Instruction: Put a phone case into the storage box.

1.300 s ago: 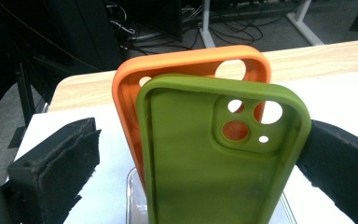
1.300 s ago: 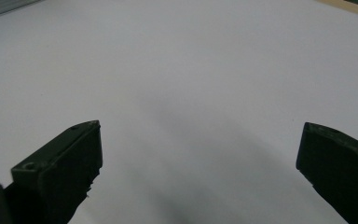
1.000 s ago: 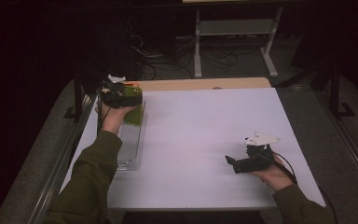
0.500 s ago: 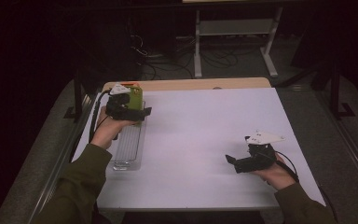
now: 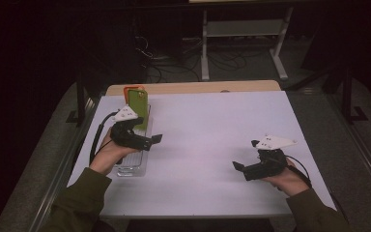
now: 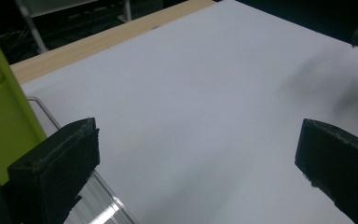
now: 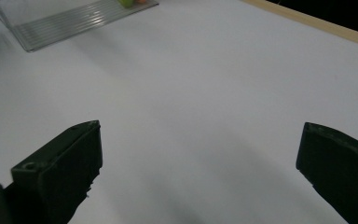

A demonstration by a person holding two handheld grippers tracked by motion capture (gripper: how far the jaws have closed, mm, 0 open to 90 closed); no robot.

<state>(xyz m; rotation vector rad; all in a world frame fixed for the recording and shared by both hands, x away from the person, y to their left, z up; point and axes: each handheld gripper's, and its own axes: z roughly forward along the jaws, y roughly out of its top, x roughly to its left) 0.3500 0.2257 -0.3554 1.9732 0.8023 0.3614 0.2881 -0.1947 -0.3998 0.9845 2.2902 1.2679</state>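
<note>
A lime-green flat board (image 5: 138, 109) stands upright at the far end of a clear ribbed rack (image 5: 131, 166) on the left of the white table (image 5: 207, 130), with an orange piece (image 5: 128, 90) behind it. My left gripper (image 5: 152, 141) hovers over the rack, just nearer than the board, and points right. In the left gripper view it (image 6: 198, 144) is open and holds nothing, with the green board (image 6: 0, 121) and the rack's edge (image 6: 100, 200) at its left. My right gripper (image 5: 240, 169) is low over the table at the near right, open (image 7: 200, 140) and holding nothing.
A wooden strip (image 5: 193, 88) runs along the table's far edge. Beyond it are a dark floor, cables and a metal stand (image 5: 241, 29). In the right gripper view the clear rack (image 7: 74, 21) lies far off at the upper left.
My left gripper has drawn back toward the near side and slightly right, away from the green board, which stays standing in the rack. My right gripper has hardly moved.
</note>
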